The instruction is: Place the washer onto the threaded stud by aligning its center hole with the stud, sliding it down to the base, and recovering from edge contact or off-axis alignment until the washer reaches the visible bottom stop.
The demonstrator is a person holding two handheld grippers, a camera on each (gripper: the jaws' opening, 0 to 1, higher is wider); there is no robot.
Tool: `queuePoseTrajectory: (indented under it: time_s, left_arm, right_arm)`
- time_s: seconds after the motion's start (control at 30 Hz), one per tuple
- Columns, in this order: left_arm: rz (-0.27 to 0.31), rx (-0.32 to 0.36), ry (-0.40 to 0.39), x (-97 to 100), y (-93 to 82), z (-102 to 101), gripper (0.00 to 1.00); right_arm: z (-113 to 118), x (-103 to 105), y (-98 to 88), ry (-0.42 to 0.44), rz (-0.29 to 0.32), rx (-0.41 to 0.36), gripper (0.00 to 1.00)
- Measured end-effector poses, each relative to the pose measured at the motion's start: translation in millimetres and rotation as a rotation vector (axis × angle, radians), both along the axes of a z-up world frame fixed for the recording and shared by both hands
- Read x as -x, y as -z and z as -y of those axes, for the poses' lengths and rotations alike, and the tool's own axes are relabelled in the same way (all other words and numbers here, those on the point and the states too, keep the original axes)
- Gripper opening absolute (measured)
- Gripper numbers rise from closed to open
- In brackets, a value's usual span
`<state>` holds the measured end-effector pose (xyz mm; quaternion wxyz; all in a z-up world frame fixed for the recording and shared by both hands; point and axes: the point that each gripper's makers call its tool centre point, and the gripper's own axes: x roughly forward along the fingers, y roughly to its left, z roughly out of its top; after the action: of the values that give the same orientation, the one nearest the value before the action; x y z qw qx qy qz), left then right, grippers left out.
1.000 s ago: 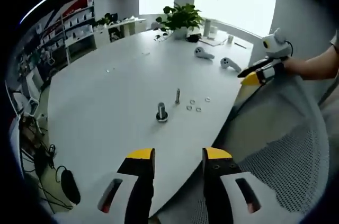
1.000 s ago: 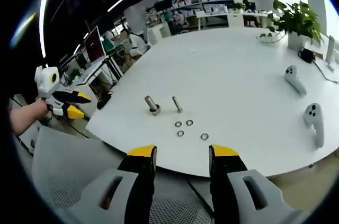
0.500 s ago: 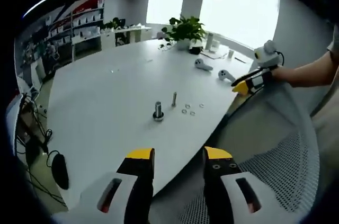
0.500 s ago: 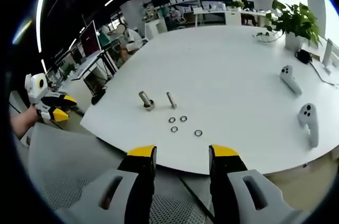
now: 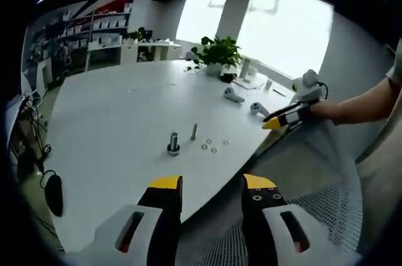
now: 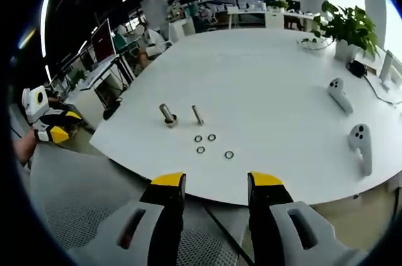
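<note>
Just flat ring washers; threaded stud

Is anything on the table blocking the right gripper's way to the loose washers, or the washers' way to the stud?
Nothing visible does. The right gripper is off the table edge, bare tabletop ahead up to the washers. The thin stud stands just beyond them, the bigger bolt off to its side.

Left gripper, right gripper: jaws parted, apparently empty, held apart.
</note>
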<state>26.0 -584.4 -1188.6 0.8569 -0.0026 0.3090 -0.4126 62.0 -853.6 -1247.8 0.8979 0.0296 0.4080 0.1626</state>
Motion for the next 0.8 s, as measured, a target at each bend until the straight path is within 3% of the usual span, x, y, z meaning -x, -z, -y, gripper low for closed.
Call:
queuePoseTrajectory:
  time_s: [0.13,0.2,0.33,0.8]
  left_arm:
    - [0.018,-0.011,-0.003,4.4,0.6,7.6,0.36]
    - [0.054,-0.093,0.007,2.5,7.3,1.7,0.35]
    - [0.048,-0.049,-0.009,0.6,6.1,1.1,0.35]
    - [0.046,-0.032,-0.003,3.8,5.4,1.2,0.35]
  right_arm:
    - [1.2,-0.6,1.5,-0.002,-0.003,0.006,0.42]
    - [1.4,0.0,1.3,-0.002,-0.003,0.012,0.42]
    - [2.7,-0.6,1.4,0.001,-0.001,0.018,0.42]
    - [5.2,1.8,4.9,-0.001,-0.021,0.043,0.41]
